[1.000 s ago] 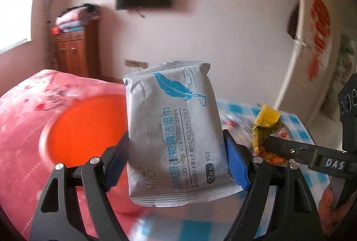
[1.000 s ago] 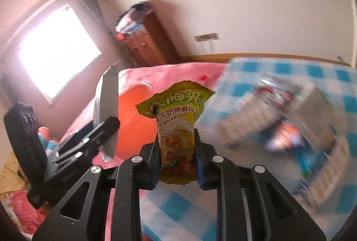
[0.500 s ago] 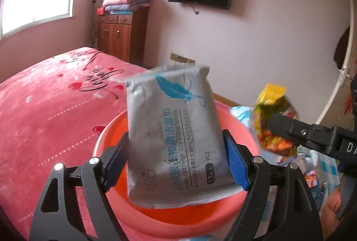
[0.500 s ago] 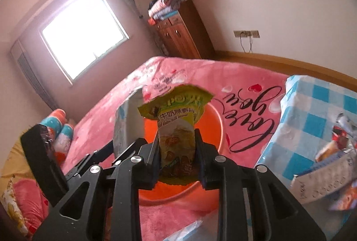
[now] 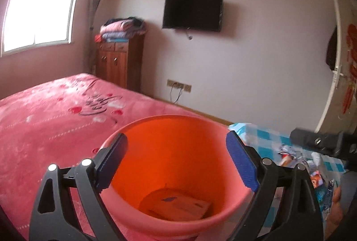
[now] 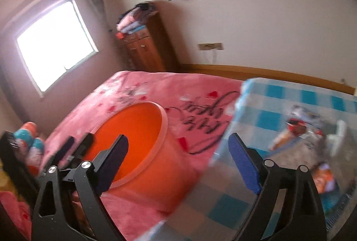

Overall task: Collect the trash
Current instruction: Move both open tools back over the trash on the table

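An orange bucket (image 5: 169, 118) stands on the bed right under my left gripper (image 5: 176, 136). That gripper's jaws are opening and wide apart, with nothing between them. A flat pack of wipes (image 5: 178, 205) lies at the bucket's bottom, tinted orange. In the right wrist view the bucket (image 6: 165, 122) sits left of centre. My right gripper (image 6: 178, 138) hangs beside its rim, jaws opening and empty. The yellow snack wrapper is out of sight. Each gripper shows at the edge of the other's view: the right gripper (image 5: 321, 142) and the left gripper (image 6: 73, 147).
A pink blanket (image 5: 44, 111) covers the bed around the bucket. To the right lies a blue checked cloth (image 6: 279, 93) with several wrappers (image 6: 299, 127) on it. A wooden cabinet (image 5: 118, 62) and a wall television (image 5: 193, 12) stand far behind.
Both grippers travelled from the checked cloth to the bucket and opened. The wipes pack left the left jaws and the snack wrapper left the right jaws.
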`<state>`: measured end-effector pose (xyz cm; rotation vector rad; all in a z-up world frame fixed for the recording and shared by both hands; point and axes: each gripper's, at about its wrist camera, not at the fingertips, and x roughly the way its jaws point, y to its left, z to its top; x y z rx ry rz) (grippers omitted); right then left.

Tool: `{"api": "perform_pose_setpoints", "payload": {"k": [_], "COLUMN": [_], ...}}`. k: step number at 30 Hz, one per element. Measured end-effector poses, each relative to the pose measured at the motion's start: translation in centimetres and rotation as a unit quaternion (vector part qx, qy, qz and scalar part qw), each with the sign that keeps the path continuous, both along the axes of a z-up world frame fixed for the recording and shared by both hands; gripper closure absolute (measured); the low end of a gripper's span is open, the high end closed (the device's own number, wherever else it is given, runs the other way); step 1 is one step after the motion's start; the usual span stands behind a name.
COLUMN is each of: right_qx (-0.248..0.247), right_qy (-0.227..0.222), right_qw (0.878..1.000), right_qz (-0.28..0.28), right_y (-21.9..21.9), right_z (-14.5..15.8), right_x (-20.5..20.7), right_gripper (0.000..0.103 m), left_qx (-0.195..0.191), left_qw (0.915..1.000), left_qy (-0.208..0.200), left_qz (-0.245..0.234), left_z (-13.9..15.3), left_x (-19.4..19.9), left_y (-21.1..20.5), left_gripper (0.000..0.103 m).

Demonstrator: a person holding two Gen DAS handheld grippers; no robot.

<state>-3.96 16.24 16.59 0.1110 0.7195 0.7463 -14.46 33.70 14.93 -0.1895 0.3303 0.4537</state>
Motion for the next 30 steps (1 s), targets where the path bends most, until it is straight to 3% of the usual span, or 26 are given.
{"api": "perform_pose_setpoints", "payload": {"k": [10, 21, 30], "right_qx": [-0.048, -0.062, -0.086], "right_qy": [-0.028, -0.032, -0.054], "right_qw": [0.996, 0.986, 0.975], "right_qz": [-0.075, -0.153, -0.198], "right_y": [-5.7, -12.7, -16.7], "right_z": [-3.0, -5.0, -6.7], "right_x": [-2.0, -2.6, -2.7], "right_gripper": [0.013, 0.009, 0.009], "left_qx": [0.008, -0.001, -0.015], "left_qw": [0.9981, 0.9958, 0.9871], "left_qy": [-0.008, 0.028, 0.077], "left_qz": [-0.061, -0.087, -0.140], "left_z": [-0.2, -1.4, -3.3], "left_x": [-0.6, 0.2, 1.7], "left_y": [-4.5, -8.4, -12.3], "left_gripper": [0.013, 0.013, 0.013]}}
